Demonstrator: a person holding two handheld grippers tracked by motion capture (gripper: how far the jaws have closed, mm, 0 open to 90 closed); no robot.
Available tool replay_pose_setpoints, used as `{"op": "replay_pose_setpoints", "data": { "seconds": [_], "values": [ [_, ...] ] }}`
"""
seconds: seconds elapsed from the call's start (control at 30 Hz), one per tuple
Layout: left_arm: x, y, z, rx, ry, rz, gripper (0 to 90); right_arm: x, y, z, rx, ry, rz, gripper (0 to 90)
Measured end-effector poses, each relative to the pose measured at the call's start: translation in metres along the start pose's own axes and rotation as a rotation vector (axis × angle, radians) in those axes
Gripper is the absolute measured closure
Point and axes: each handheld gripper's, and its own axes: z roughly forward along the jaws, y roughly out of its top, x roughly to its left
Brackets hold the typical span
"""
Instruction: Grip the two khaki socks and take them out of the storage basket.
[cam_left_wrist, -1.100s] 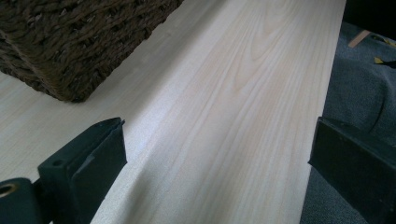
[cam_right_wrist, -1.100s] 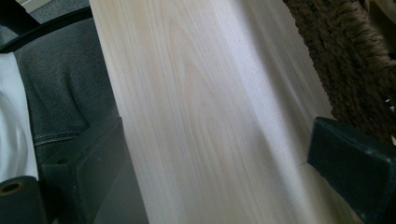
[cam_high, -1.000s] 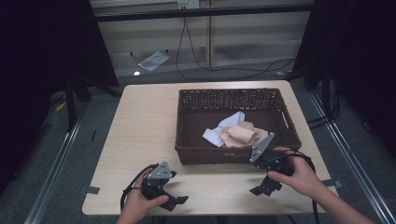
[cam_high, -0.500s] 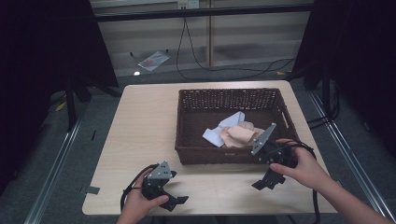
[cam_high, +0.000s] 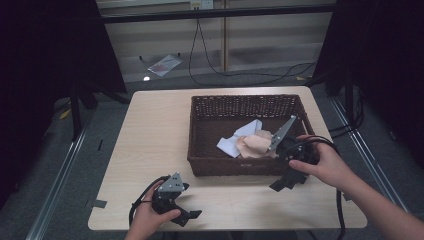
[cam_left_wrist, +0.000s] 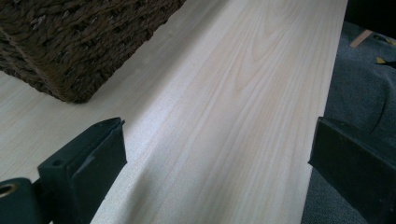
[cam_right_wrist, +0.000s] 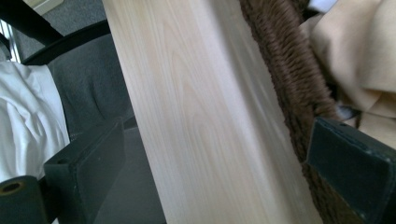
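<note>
High view, right gripper (cam_high: 286, 181) lifted beside basket (cam_high: 200, 150), left gripper (cam_high: 186, 214) resting low

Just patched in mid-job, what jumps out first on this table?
A dark woven basket sits on the far right part of the pale wooden table, holding a beige cloth over a white cloth. The right gripper hangs at the basket's near right corner, jaws open, while the left gripper rests near the front edge, also open.

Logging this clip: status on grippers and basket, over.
Left gripper open, empty, at table's near edge. Right gripper open, empty, beside basket. Beige cloth and white cloth inside. Nothing blocking.
</note>
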Motion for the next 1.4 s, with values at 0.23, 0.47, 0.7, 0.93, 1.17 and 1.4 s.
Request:
{"op": "replay_pose_setpoints", "data": {
  "seconds": [0.23,0.47,0.7,0.93,1.17,1.4],
  "values": [
    [0.000,0.000,-0.001,0.006,0.002,0.003,3.2,-0.011,0.010,-0.009,-0.026,-0.008,0.016,3.8],
    [0.000,0.000,-0.001,-0.007,0.002,-0.003,3.2,-0.029,0.017,-0.014,-0.041,-0.029,0.047,3.8],
    [0.001,0.000,-0.002,0.000,0.006,0.002,3.2,-0.050,0.023,-0.012,-0.035,-0.063,0.094,3.8],
    [0.001,0.000,-0.003,0.006,0.009,0.005,3.2,-0.069,0.028,-0.003,-0.025,-0.095,0.145,3.7],
    [0.001,0.000,-0.004,0.004,0.008,0.004,3.2,-0.089,0.029,0.013,0.006,-0.140,0.192,3.9],
    [0.002,-0.001,-0.003,-0.003,0.007,0.002,3.2,-0.107,0.026,0.027,0.009,-0.157,0.242,11.6]
  ]
}}
